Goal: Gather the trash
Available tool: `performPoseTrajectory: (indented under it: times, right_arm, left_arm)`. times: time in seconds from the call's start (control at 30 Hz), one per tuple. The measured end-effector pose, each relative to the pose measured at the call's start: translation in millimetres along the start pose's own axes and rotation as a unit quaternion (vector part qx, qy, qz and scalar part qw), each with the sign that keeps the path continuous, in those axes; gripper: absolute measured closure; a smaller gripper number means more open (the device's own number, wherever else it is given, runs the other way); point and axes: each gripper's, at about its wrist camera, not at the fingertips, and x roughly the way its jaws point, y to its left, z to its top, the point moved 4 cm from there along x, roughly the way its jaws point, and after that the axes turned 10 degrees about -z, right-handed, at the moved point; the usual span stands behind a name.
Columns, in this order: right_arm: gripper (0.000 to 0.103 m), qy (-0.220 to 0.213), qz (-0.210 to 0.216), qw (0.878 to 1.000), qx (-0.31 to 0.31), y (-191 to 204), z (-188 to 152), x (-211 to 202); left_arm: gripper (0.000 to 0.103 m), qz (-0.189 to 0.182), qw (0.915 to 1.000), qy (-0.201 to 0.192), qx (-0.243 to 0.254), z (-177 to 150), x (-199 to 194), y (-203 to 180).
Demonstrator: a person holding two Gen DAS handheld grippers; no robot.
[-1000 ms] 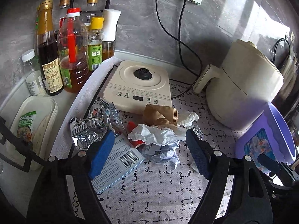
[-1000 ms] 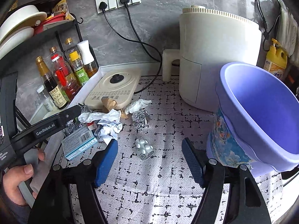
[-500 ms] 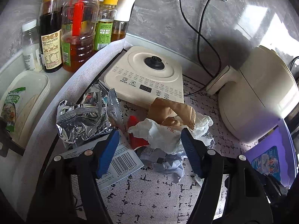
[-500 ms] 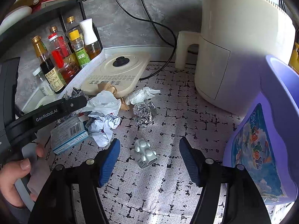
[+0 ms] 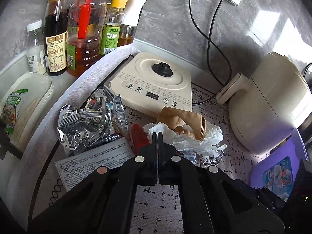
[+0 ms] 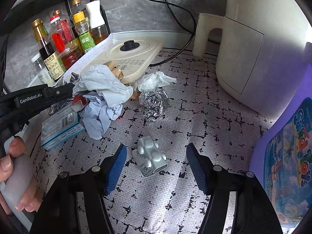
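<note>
A heap of trash lies on the patterned mat in front of the induction cooker. My left gripper (image 5: 157, 136) is shut on the edge of a crumpled white plastic bag (image 5: 187, 138), which also shows in the right wrist view (image 6: 103, 83). Around it lie brown paper (image 5: 183, 119), a silver foil wrapper (image 5: 87, 124), a red scrap (image 5: 138, 136) and a printed box (image 6: 60, 128). My right gripper (image 6: 156, 156) is open over a white blister pack (image 6: 151, 159) that lies between its fingers. A foil ball (image 6: 153, 105) and a white tissue (image 6: 154, 80) lie beyond it.
A purple bin (image 6: 284, 152) stands at the right. A cream air fryer (image 6: 259, 39) stands behind it, its cable trailing over the mat. The induction cooker (image 5: 154, 85) sits at the back, with sauce bottles (image 5: 83, 27) to the left. A lidded white container (image 5: 23, 105) is at far left.
My left gripper moved forward into the trash heap and shut on the white plastic bag. My right gripper came down and closer to the blister pack, still open.
</note>
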Motion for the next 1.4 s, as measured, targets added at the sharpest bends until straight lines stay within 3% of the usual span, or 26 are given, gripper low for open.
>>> performPoseTrajectory:
  times: [0.03, 0.1, 0.2, 0.47, 0.87, 0.97, 1.0, 1.03, 1.1, 1.4]
  right_arm:
    - [0.050, 0.001, 0.002, 1.000, -0.001, 0.8, -0.3, 0.9]
    - [0.075, 0.007, 0.004, 1.000, -0.005, 2.7, -1.2, 2.9]
    - [0.083, 0.003, 0.004, 1.000, 0.000, 2.7, -1.1, -1.2]
    - [0.084, -0.024, 0.009, 0.999, 0.027, -4.7, 4.4, -28.0]
    - [0.084, -0.100, -0.011, 0.993, 0.069, -23.7, 21.7, -109.6]
    - [0.084, -0.109, -0.025, 0.990, 0.082, -30.6, 19.5, -122.4]
    - [0.084, -0.110, -0.029, 0.990, 0.087, -33.1, 17.5, -125.0]
    - [0.084, -0.110, -0.032, 0.989, 0.093, -35.9, 15.0, -126.5]
    - [0.084, -0.107, -0.040, 0.988, 0.101, -40.9, 10.1, -127.4]
    - [0.083, -0.080, -0.049, 0.989, 0.118, -56.0, -8.1, -110.0]
  left_arm:
    - [0.102, -0.001, 1.0000, -0.004, 0.001, 1.1, -3.2, -0.5]
    - [0.102, -0.003, 0.9999, -0.011, 0.004, 3.8, -9.4, -3.0]
    - [0.102, -0.007, 0.9997, -0.021, 0.015, 8.5, -18.4, -8.8]
    - [0.102, -0.016, 0.9978, -0.047, 0.044, 24.6, -43.0, -27.1]
    - [0.102, -0.055, 0.9913, -0.070, 0.097, 43.9, -74.3, -73.1]
    - [0.101, -0.059, 0.9917, -0.040, 0.107, 43.1, -65.2, -76.3]
    - [0.094, -0.059, 0.9922, -0.020, 0.108, 40.3, -57.8, -75.2]
    - [0.075, -0.057, 0.9929, -0.007, 0.104, 36.9, -52.1, -72.4]
    - [0.049, -0.053, 0.9936, -0.007, 0.100, 31.1, -46.5, -67.9]
    - [0.045, -0.030, 0.9897, 0.044, 0.133, 4.7, -6.9, -71.0]
